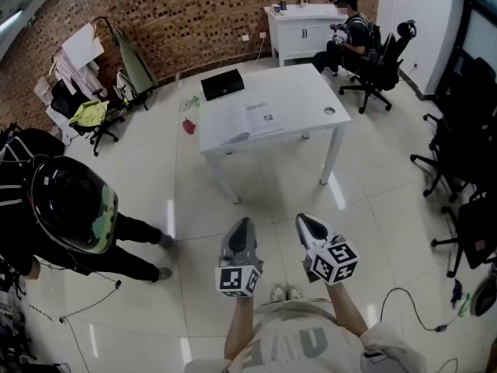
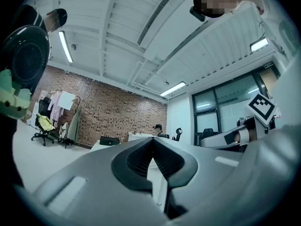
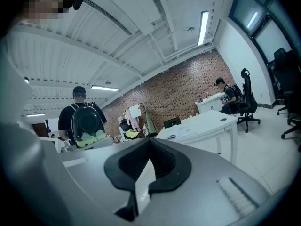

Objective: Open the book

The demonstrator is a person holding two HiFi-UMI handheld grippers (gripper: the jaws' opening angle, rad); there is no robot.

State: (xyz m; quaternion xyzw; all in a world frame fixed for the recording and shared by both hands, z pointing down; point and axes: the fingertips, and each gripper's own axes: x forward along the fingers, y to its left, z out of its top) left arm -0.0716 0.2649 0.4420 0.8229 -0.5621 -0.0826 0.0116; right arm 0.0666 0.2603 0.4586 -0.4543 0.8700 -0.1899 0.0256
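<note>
Your left gripper [image 1: 243, 221] and right gripper [image 1: 302, 218] fingers are pinched together, empty; the book [image 1: 247, 123] at 12 o'clock looks thin, floppy: lift its free edge

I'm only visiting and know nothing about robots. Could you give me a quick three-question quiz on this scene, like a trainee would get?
1. True or false: the left gripper and the right gripper are both shut and hold nothing.
2. The book on the white table is: A closed, B open, C standing upright?
3. Short answer: does either gripper touch the table?

Key: 1 true. 2 B. 3 No, both hang well short of it.
</note>
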